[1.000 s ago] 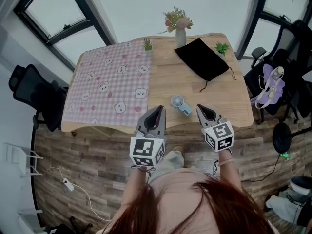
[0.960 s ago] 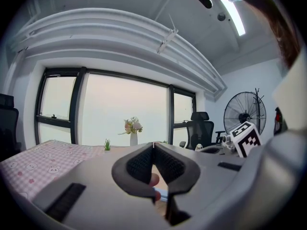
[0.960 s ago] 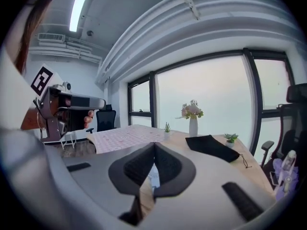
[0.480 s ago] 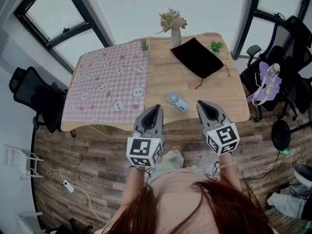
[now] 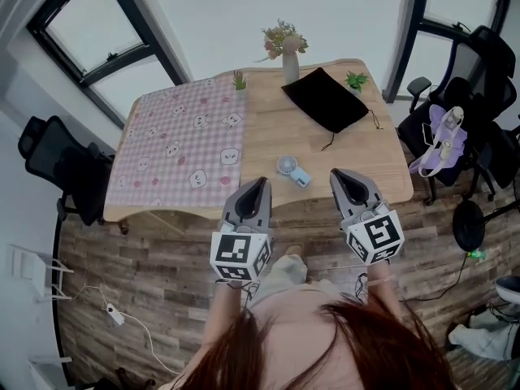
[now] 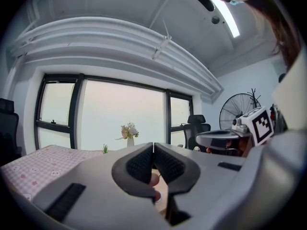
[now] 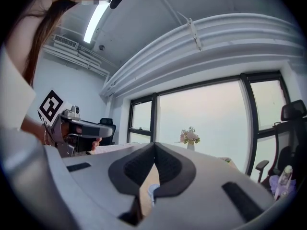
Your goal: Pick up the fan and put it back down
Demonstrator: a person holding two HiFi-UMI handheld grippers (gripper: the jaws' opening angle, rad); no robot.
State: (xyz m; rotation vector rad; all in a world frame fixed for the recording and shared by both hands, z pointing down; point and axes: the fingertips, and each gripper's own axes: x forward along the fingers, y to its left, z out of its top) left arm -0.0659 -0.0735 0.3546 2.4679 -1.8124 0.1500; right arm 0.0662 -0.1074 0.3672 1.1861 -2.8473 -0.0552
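Observation:
A small pale-blue hand fan (image 5: 292, 170) lies flat on the wooden table (image 5: 382, 157), near its front edge. My left gripper (image 5: 262, 183) hovers at that edge, just left of the fan, jaws shut and empty. My right gripper (image 5: 335, 174) hangs just right of the fan, also shut on nothing. Neither touches the fan. In the left gripper view the shut jaws (image 6: 153, 145) point level across the table. In the right gripper view the jaws (image 7: 154, 145) are shut too, and a sliver of the fan (image 7: 152, 191) shows below them.
A pink checked cloth (image 5: 183, 145) covers the table's left half. A black pouch (image 5: 325, 100), a vase of flowers (image 5: 290, 59) and two small plants (image 5: 239, 80) (image 5: 355, 80) stand at the back. Office chairs flank the table at the left (image 5: 61, 165) and the right (image 5: 479, 96).
Both grippers have lifted a little towards the head camera, the right one more. Both stay shut and empty. The fan lies where it was on the table.

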